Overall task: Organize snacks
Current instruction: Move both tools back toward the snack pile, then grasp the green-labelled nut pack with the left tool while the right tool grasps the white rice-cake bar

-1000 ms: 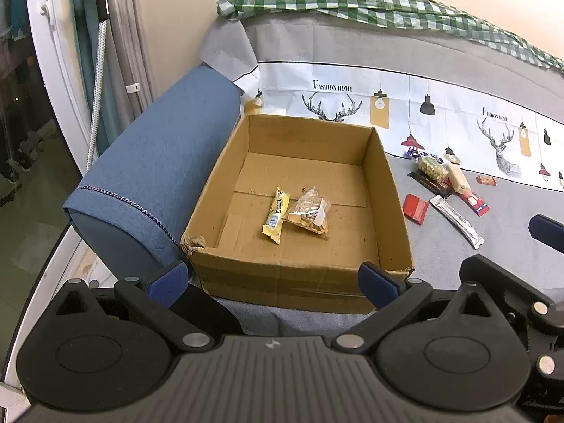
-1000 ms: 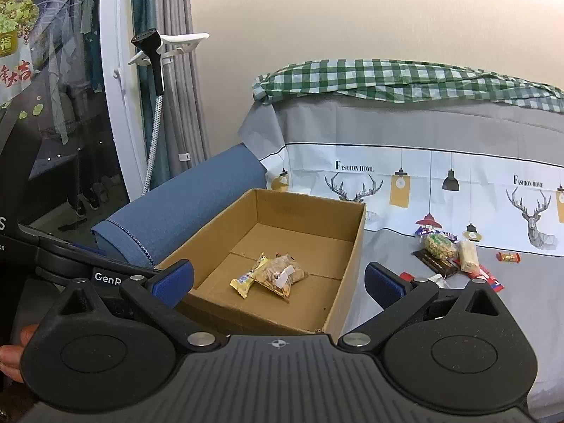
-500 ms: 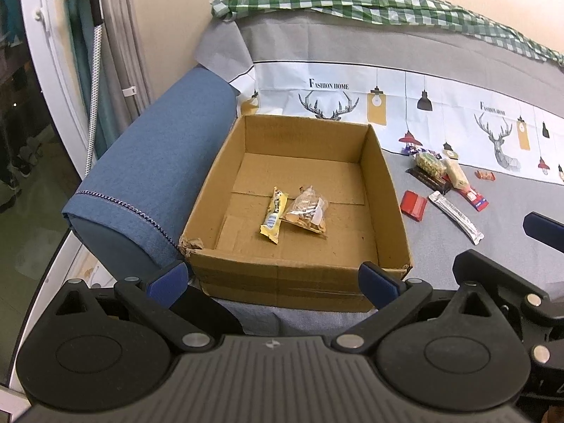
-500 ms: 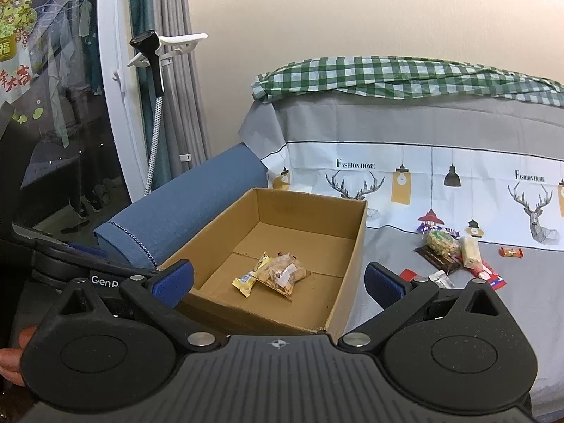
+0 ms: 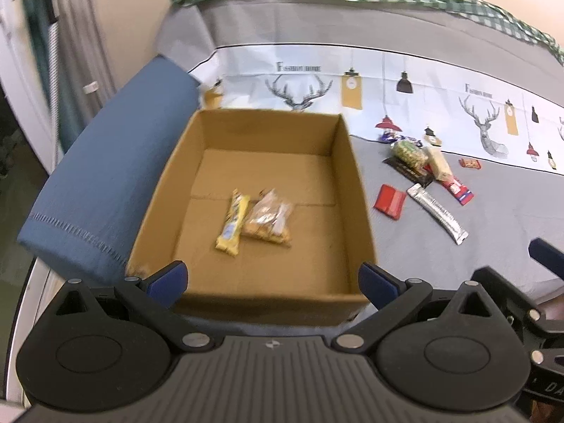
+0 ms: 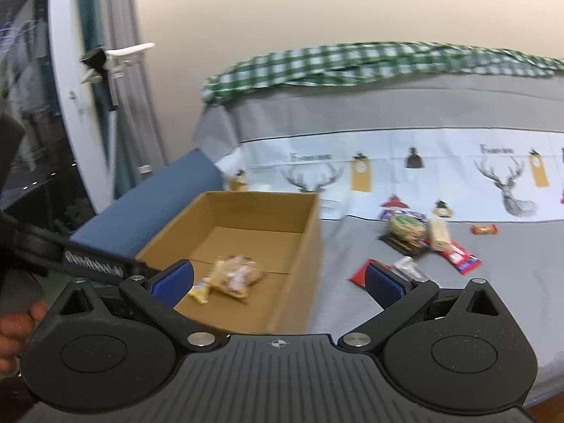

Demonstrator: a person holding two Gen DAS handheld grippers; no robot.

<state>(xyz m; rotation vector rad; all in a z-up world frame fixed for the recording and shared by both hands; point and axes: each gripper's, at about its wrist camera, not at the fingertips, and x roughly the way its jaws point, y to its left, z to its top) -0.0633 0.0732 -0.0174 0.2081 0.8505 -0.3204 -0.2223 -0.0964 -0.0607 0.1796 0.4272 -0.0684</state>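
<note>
An open cardboard box (image 5: 356,190) (image 6: 306,232) sits on the grey sofa seat. Inside lie a yellow snack bar (image 5: 232,224) (image 6: 199,290) and a clear bag of biscuits (image 5: 268,222) (image 6: 238,276). To its right lie loose snacks: a red packet (image 5: 389,200) (image 6: 361,273), a silver stick (image 5: 439,213) (image 6: 405,266), a green-grain bag (image 5: 409,151) (image 6: 405,227), a pale bar (image 5: 439,164) (image 6: 439,234), a small orange candy (image 5: 470,164) (image 6: 484,229). My left gripper (image 5: 273,280) hovers open over the box's near wall, empty. My right gripper (image 6: 278,280) is open and empty, near the box's right wall.
A blue sofa armrest (image 5: 102,179) (image 6: 148,211) runs left of the box. The sofa back carries a printed deer cover (image 5: 387,84) and a green checked cloth (image 6: 352,60). Curtains and a window frame (image 6: 70,105) stand at the left. A hand (image 6: 14,324) holds the left gripper.
Both grippers have moved forward toward the sofa and to the right; the box and loose snacks look nearer. The frames are motion-blurred. Nothing has been picked up.
</note>
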